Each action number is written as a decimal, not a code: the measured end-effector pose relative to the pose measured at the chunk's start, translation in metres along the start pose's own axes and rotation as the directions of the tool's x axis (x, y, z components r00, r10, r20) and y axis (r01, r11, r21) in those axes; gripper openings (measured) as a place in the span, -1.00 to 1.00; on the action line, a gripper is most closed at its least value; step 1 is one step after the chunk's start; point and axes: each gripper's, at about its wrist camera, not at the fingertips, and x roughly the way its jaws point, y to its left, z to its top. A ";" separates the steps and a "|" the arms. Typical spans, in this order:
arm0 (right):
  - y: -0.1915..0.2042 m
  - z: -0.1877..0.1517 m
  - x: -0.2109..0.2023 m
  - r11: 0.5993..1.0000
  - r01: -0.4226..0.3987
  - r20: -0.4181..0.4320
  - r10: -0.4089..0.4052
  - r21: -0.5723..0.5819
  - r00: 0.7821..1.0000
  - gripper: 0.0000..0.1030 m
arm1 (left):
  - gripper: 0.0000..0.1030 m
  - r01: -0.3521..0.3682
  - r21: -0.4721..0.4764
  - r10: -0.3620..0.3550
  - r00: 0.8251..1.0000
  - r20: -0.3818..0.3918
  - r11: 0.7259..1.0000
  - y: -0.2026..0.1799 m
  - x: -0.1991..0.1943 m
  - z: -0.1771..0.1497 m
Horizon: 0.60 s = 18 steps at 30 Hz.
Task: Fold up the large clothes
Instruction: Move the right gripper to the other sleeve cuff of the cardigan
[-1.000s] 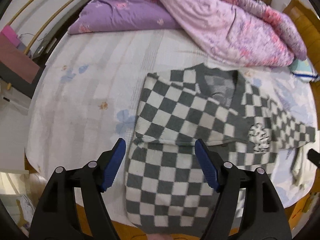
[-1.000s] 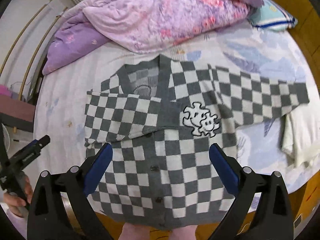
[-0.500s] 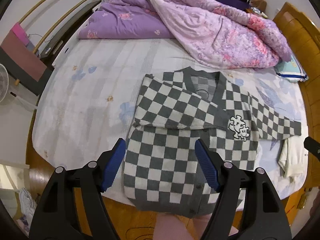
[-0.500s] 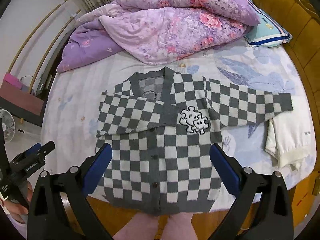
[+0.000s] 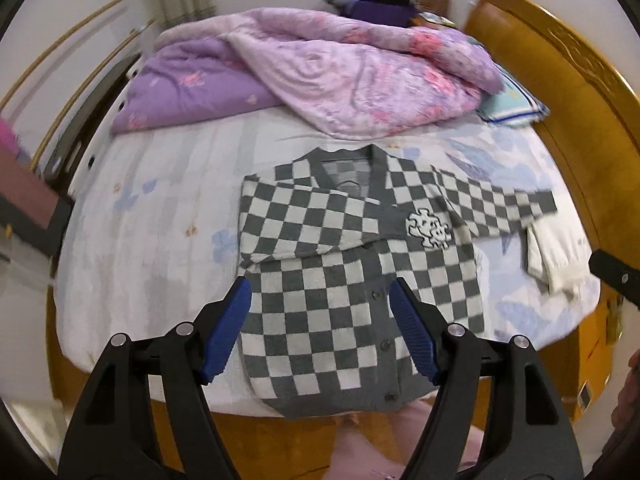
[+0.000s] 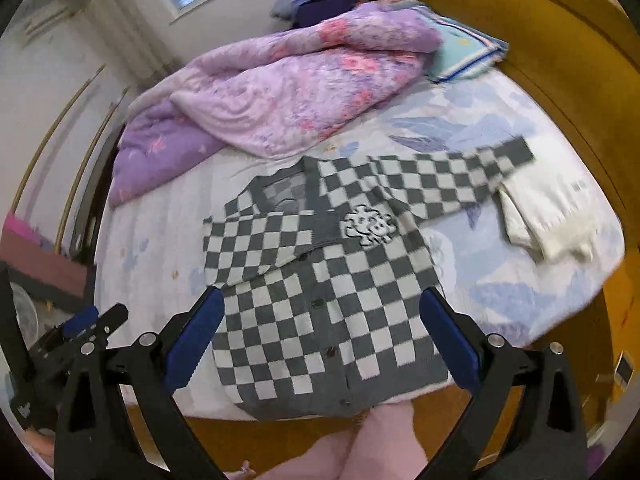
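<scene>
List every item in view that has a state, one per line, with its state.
Checkered cardigan: flat on the bed, buttoned, one sleeve folded across the chest, the other stretched out sideways.
Left tongs: open, empty.
Right tongs: open, empty.
Purple quilt: bunched up, unfolded.
Cream garment: loosely folded near the outstretched cuff.

The left gripper (image 5: 320, 312) has two black angular arms with triangular cut-outs, silver round screws at the joints, and ribbed blue pads (image 5: 412, 332) on the fingers. The right gripper (image 6: 320, 332) is built the same. Pink trouser legs (image 6: 372, 440) show at the bottom of the frame.
</scene>
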 end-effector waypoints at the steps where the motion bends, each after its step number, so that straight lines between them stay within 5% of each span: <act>1: -0.006 -0.008 -0.004 0.999 0.006 0.005 -0.007 0.032 1.000 0.83 | 0.41 0.008 0.015 -0.008 1.000 -0.001 1.000 -0.003 -0.002 -0.002; 4: -0.018 -0.024 -0.012 0.996 0.032 -0.002 -0.032 0.081 0.999 0.83 | 0.41 0.070 0.074 -0.070 0.998 -0.004 0.995 -0.018 -0.010 -0.008; 18: -0.094 -0.054 -0.039 0.956 0.103 0.046 -0.120 0.275 0.992 0.83 | 0.51 0.131 0.304 -0.133 0.991 -0.015 0.944 -0.114 0.000 -0.010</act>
